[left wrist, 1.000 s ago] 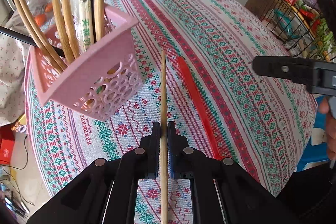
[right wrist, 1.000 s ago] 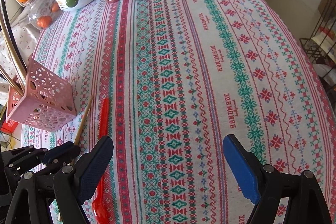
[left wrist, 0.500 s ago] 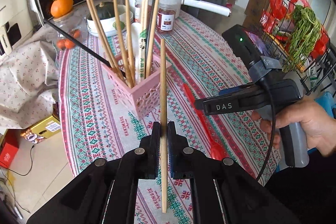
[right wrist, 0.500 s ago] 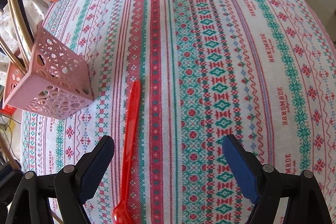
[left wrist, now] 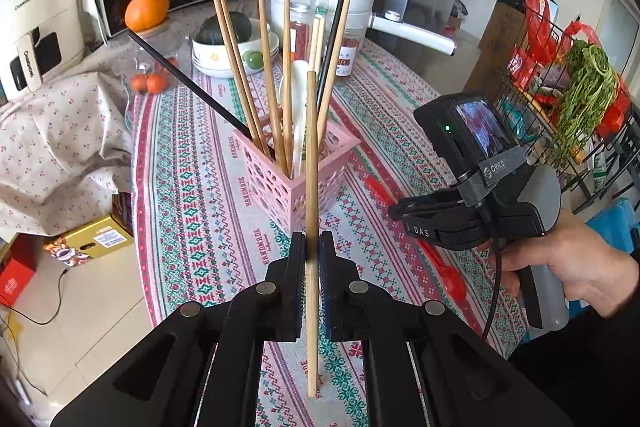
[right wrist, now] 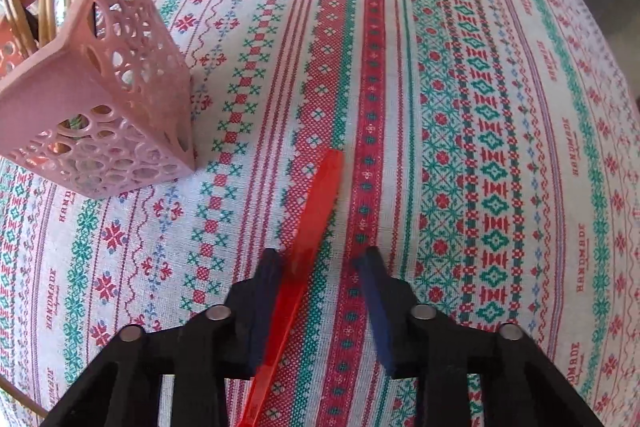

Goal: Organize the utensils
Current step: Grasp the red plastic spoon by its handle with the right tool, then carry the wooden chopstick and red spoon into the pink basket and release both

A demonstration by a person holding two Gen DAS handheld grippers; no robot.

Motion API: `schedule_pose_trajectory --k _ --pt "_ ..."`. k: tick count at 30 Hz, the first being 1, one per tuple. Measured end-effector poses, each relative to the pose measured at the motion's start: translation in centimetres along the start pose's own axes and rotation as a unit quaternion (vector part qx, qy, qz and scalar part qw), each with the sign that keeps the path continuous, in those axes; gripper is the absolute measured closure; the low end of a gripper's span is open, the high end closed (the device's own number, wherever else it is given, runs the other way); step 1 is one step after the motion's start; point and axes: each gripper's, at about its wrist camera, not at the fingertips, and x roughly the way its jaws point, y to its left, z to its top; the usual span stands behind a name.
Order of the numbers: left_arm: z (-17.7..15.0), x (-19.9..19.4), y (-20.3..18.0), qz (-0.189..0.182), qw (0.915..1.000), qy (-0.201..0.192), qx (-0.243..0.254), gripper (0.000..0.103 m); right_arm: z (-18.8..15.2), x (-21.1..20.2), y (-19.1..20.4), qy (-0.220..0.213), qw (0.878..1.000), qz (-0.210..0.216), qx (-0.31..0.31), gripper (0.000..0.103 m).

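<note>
While the left hand-held gripper (left wrist: 312, 255) holds a bamboo chopstick (left wrist: 312, 163) clamped above the pink holder (left wrist: 296, 183), the right hand-held gripper (right wrist: 320, 267), jaws just closing but not yet pinching, straddles the red spoon (right wrist: 308, 239) on the worktop (right wrist: 500, 107).

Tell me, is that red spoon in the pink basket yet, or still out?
Out. The red spoon lies flat on the tablecloth, beside the pink basket, with the right hand-held gripper straddling its handle.

Bright, even daylight fills both fisheye views (edges bend hard, corners go black); shadows are soft, and the right view is slightly blurred.
</note>
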Motion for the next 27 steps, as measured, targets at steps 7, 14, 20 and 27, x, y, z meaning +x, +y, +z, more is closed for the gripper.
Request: schedule_pose_trajectory --k 7,14,20,27 --pt "1.2 -3.2 -0.3 0.007 0.9986 -0.052 0.002 0.097 -0.6 -2.1 -2.1 -0.032 0.998 0.048 0.038 0.093" --pt "3.2 -8.3 -0.4 0.005 0.9898 -0.142 -0.009 0.097 -0.5 -8.1 -3.9 -0.125 0.986 0.088 0.071 0.093" --pt "4.9 -11.6 -0.2 0.015 0.9716 -0.235 -0.027 0.097 -0.1 -12.3 -4.9 -0.193 0.971 0.106 0.095 0.093" --pt "6.5 -8.2 0.0 0.029 0.9741 -0.221 -0.038 0.097 0.2 -13.9 -4.7 -0.227 0.964 0.102 0.093 0.093"
